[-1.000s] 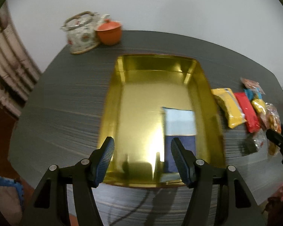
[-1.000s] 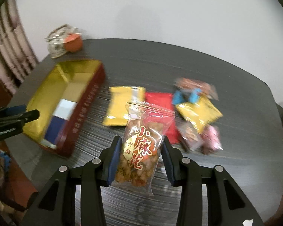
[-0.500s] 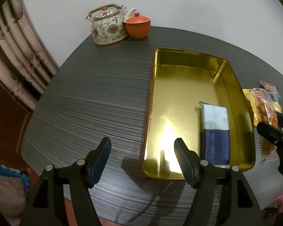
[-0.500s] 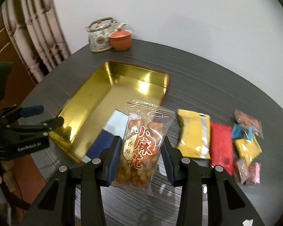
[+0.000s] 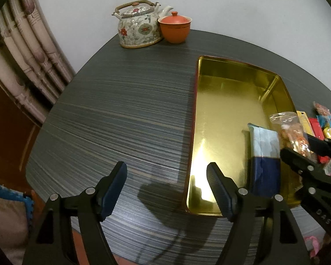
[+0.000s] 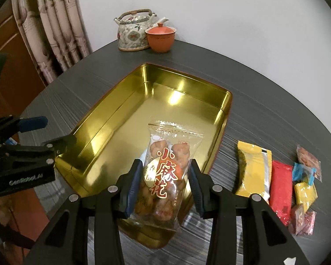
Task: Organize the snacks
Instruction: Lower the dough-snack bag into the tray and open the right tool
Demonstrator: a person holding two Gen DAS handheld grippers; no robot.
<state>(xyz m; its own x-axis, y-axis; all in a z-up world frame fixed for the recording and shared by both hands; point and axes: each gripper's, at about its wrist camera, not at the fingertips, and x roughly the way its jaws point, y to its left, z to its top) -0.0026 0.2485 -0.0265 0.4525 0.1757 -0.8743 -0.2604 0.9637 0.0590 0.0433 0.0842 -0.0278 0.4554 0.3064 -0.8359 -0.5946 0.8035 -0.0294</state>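
- While the right gripper (image 6: 163, 186) clamps a clear twisted-dough snack packet (image 6: 167, 172), it holds the packet over the near end of the gold tin tray (image 6: 112, 119).
- Packet is not yet down; it hangs upright between the pads, above the tray floor.
- Left gripper (image 5: 166, 190) has nothing between its jaws, which are opening; it sits over the dark table (image 5: 121, 114), just beside the tray's near left corner.
- Done so far, judging by layout: one blue-and-white packet (image 5: 264, 154) lies flat in the tray along its right wall.
- Left to do: yellow packet (image 6: 254, 172), red packet (image 6: 281, 187) and a cluster of small wrapped sweets (image 6: 304, 187) lie on the table right of the tray.
- Estimate: early stage, one item in, one arriving, most outside.
- Floral teapot (image 6: 133, 32) and orange lidded cup (image 6: 160, 37) stand at the far edge, well apart from the work.
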